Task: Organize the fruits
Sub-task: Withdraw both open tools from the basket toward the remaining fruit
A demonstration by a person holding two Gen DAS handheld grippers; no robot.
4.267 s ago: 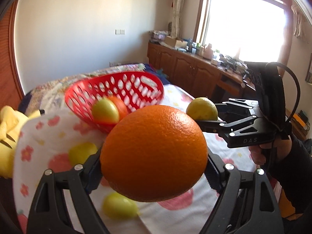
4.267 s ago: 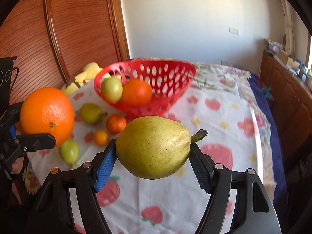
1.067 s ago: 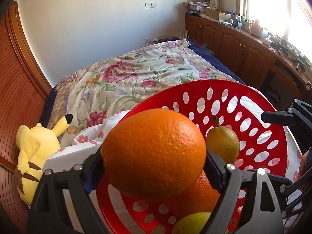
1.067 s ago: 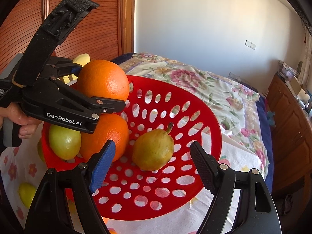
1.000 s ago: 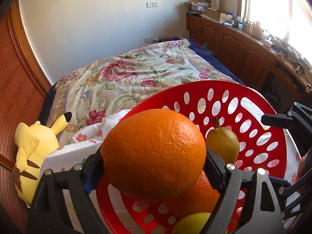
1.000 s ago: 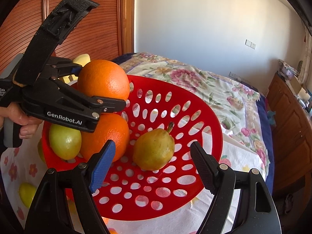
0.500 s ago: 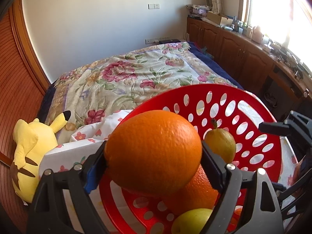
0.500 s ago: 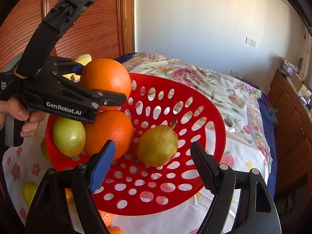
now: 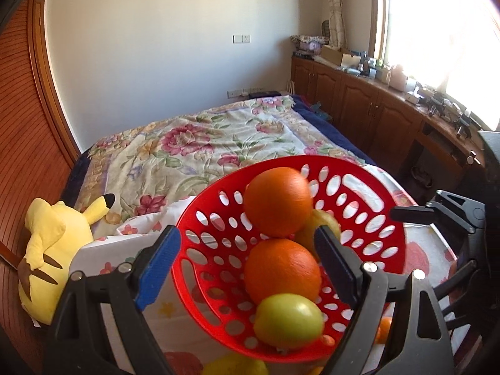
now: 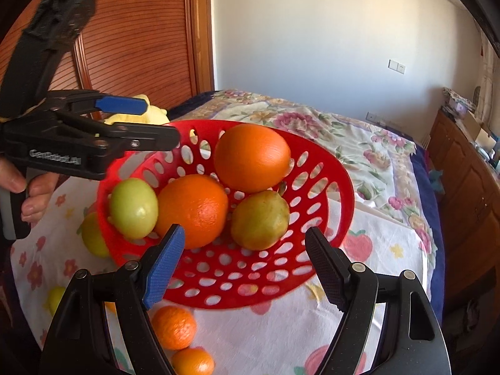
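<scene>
Both wrist views look down, close, sharing the red basket (image 9: pixel 200 268) (image 10: pixel 322 243).

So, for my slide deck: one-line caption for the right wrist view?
Open right gripper before a red basket holding two oranges, a pear and an apple.

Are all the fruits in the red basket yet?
Not yet. The red plastic basket holds four: two big oranges, a green apple and a yellow-green pear. Both claws, left claw and right claw, are open and empty. Two small tangerines and a yellow-green fruit sit outside.
</scene>
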